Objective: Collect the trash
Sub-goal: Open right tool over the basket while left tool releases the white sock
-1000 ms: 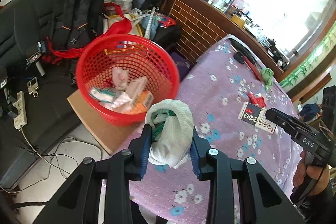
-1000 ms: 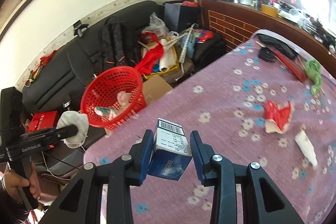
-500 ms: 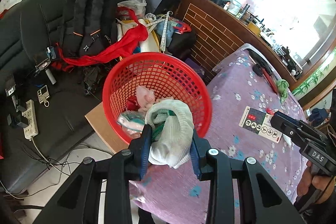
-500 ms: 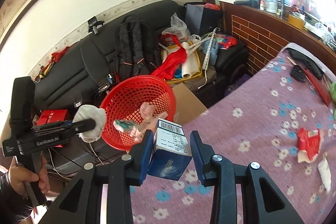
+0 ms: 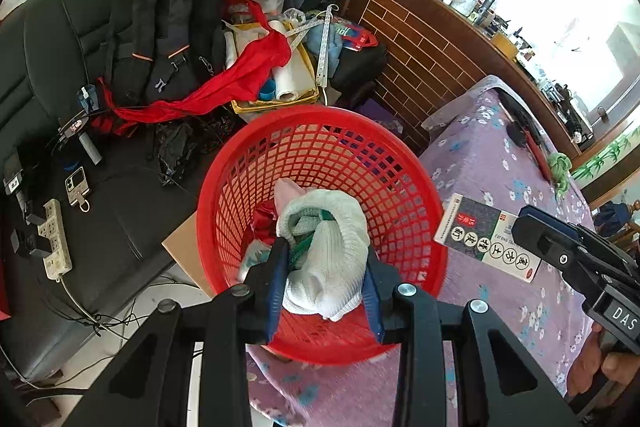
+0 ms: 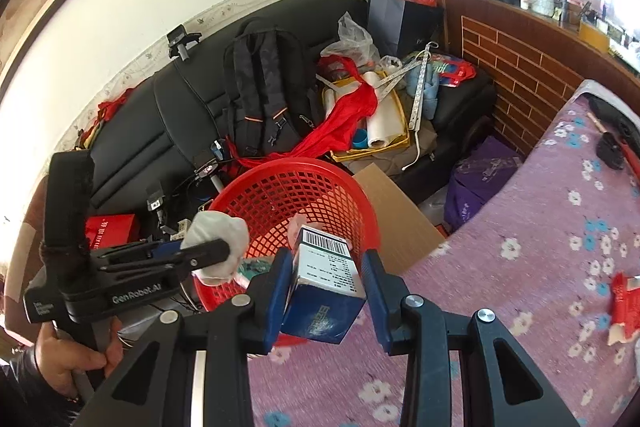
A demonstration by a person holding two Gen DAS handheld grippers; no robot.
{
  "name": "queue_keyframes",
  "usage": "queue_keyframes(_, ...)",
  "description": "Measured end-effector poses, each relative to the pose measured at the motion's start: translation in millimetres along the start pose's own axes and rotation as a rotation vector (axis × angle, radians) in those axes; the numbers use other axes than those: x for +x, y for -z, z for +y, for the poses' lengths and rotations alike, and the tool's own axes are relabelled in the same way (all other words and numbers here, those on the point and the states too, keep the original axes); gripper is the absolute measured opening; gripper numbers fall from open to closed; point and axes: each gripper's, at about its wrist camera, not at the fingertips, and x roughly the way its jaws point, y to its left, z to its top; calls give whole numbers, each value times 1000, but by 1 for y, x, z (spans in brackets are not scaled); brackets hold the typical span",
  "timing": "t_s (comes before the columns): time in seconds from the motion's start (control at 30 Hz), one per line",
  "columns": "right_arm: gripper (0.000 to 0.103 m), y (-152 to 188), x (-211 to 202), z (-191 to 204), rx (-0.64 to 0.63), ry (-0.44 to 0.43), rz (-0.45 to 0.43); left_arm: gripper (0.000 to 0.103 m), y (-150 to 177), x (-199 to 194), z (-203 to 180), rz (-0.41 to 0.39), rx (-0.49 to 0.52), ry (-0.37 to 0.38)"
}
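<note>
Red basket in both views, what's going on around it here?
A person is clearing trash with a handheld gripper in each hand. The left gripper is shut on a bundled white glove, held over the red basket. The right gripper is shut on a small blue and white box at the basket's near rim. Neither item has been dropped in yet.

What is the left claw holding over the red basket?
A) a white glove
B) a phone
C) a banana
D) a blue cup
A: the left claw is clamped on a bunched white glove, which hangs right above the red basket; the little box is in the right claw instead.
</note>
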Motion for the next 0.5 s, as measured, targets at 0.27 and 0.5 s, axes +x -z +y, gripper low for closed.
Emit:
queue_keyframes(0.27,62,-13,22,6,19,-7,2,69,-10,14,14,22,-32,1)
queue_keyframes(0.5,67,-13,12,-1,40,15,-22,79,-9,6,19,-3,-72,-3)
